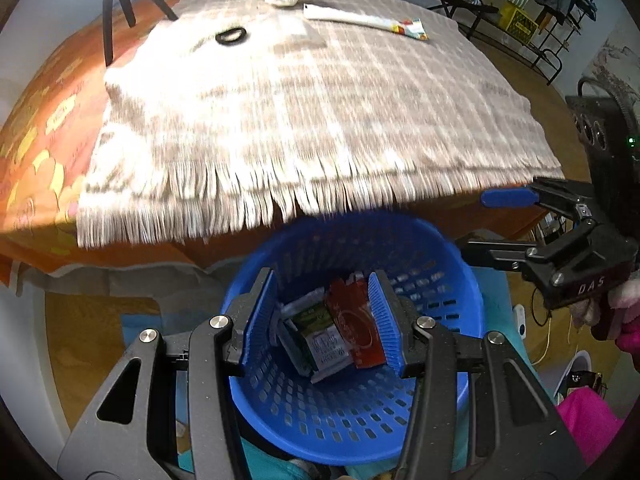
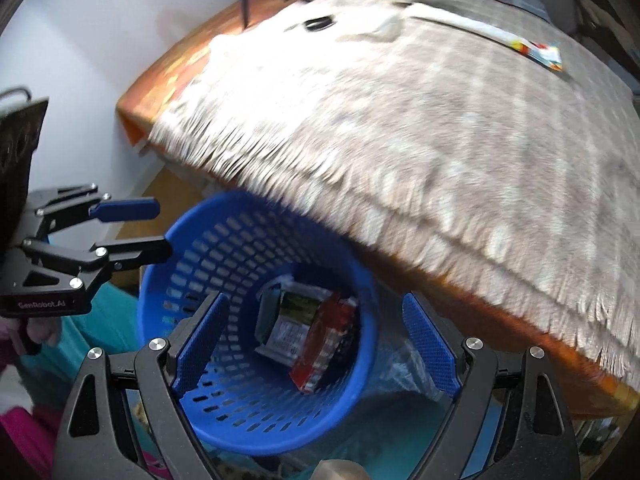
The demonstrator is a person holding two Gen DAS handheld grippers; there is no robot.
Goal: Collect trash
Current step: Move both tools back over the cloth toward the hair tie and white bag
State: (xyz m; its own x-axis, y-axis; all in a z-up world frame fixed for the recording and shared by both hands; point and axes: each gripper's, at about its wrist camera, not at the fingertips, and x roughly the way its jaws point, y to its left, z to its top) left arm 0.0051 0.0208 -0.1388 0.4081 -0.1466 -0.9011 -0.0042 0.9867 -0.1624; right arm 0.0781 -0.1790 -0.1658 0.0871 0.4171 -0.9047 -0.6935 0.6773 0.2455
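Two open claws [image 1: 326, 322] [image 2: 316, 340] above basket [image 1: 448, 420]

Left gripper [image 1: 326, 320]: black angular linkage arms, silver round screws, blue ribbed pads [image 1: 262, 320]. Side shell reads "GenRobot.AI". Right gripper [image 2: 316, 344]: same black frame, silver bolts, blue textured pads [image 2: 430, 344]; "DAS" lettering on body. Pink fuzzy sleeve [image 1: 628, 320] at handle, magenta fabric below.

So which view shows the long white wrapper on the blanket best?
Left wrist: the long white wrapper lies sharp and whole, colourful end to the right. The right wrist view shows it too, but blurred and near the frame's edge.
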